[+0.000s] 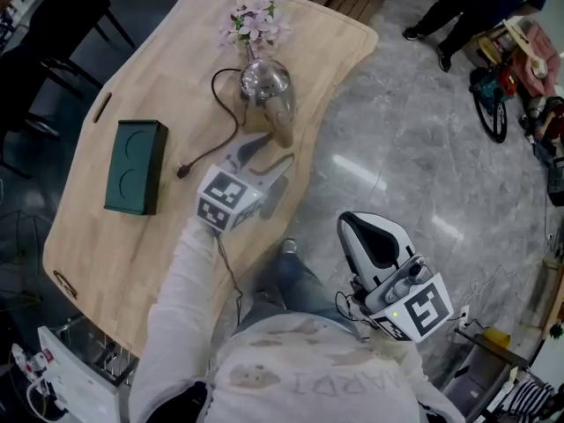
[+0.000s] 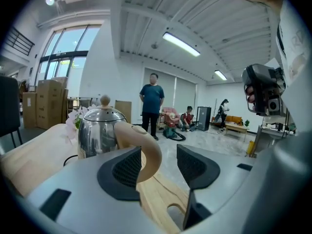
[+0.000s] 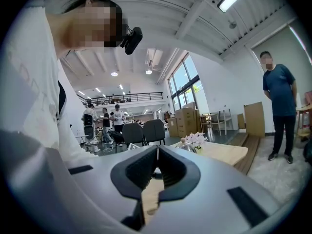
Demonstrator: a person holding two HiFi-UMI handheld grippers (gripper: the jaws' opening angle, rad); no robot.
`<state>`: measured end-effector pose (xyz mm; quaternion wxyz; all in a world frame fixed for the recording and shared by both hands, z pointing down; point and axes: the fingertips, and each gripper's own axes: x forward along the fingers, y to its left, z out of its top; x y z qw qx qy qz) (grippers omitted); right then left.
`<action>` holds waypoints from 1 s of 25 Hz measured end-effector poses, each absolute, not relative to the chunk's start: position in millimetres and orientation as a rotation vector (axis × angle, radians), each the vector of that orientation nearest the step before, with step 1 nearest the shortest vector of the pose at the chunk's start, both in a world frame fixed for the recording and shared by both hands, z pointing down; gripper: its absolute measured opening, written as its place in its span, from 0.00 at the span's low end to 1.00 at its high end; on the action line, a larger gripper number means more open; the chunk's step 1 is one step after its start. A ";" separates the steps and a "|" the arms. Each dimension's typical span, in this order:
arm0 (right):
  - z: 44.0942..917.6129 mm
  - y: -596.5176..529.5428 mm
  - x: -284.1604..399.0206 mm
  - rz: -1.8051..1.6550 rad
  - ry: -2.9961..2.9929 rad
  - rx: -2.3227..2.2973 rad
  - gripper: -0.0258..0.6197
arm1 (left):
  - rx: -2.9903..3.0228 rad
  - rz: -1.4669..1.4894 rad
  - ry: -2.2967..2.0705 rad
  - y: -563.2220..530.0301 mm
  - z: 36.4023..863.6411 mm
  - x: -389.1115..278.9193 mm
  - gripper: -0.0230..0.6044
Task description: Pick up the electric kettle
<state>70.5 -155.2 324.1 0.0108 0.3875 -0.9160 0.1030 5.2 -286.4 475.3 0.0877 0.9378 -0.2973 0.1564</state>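
Electric kettle [image 1: 264, 82], steel-bodied with a small round knob on its lid, stands upright on the wooden table [image 1: 106, 227], close to the table's edge on your right-hand side and just in front of the pale flowers [image 1: 253, 20]. Its tan handle [image 2: 148, 152] curves out toward you. Your left gripper [image 2: 158, 167] reaches over the table at that handle with its jaws spread wide; in the left gripper view the curve of the handle shows in the gap, much nearer the left-hand pad [image 2: 127, 169] than the other, and neither pad presses on it, so nothing is gripped. A black cord [image 1: 225, 113] runs from the kettle's base across the wood and ends in a plug [image 1: 183, 171] lying loose on the table. A dark green box [image 1: 134, 166] lies flat to the left of the plug, well apart from the kettle. Your right gripper [image 1: 370, 236] hangs off the table, over the grey polished floor [image 1: 397, 130] beside your right side, its jaws clenched together with nothing between them; its own view shows the two pads meeting at a thin line. Past the kettle, in the left gripper view, a person in a blue shirt [image 2: 152, 104] stands on the open floor, well behind the table.
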 end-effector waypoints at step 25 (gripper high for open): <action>340.5 -172.5 98.3 0.374 -2.789 1.258 0.07 | 2.815 0.622 -0.751 -317.6 523.4 34.1 0.38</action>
